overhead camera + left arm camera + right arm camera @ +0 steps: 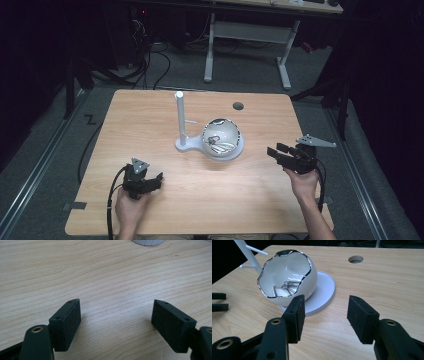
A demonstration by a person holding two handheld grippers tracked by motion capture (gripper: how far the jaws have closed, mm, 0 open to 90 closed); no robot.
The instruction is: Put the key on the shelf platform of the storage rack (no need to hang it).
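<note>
The right gripper (274, 151) hangs near the desk's right edge, its jaws parted with only bare wood between them — it grips nothing and points toward the white bowl (287, 280). The left gripper (116, 322) sits near the front edge, left of the middle, jaws spread wide over bare grain, likewise empty.

The desk (150, 120) is pale wood with rounded corners and a round cable hole (238, 105) toward its back edge. Around it the room is dark: grey carpet, loose black cables, and the white legs of another table (250, 35) behind.

The bowl — egg-shaped, with a wavy silver rim — rests tilted on the round white base of a stand (180, 120) at about the desk's middle, its mouth turned toward the right gripper. Thin metal pieces (289, 286) lie inside it; what they are I cannot tell.
</note>
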